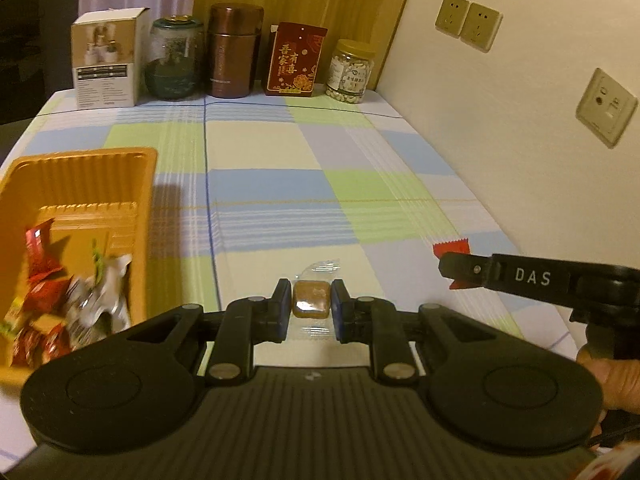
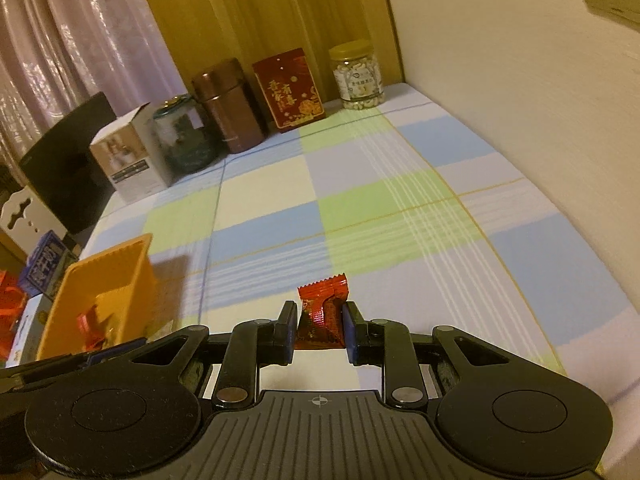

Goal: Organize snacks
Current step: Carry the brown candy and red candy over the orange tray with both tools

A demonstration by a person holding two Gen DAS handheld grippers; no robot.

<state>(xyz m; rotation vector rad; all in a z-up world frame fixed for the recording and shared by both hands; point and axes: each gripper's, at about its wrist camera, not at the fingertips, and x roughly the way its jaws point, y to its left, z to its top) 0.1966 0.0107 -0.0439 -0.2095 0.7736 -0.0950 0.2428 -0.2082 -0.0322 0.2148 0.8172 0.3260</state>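
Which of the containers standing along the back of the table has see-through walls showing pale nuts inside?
The clear plastic jar with the gold lid, rightmost in the row beside the red printed box; the others are opaque or dark.

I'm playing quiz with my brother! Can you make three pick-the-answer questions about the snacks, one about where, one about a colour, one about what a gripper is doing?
1. Where is the orange tray?
A. left of the left gripper
B. by the wall sockets
C. behind the jars

2. What colour is the candy in the right gripper?
A. green
B. red
C. white

3. What is the left gripper doing?
A. hanging open over the tray
B. lying on the table
C. closed around a brown candy

Answers:
1 A: the tray sits at the left edge of the left camera's view.
2 B: the red candy shows between the fingers.
3 C: the brown candy in its clear wrapper sits between the fingers.
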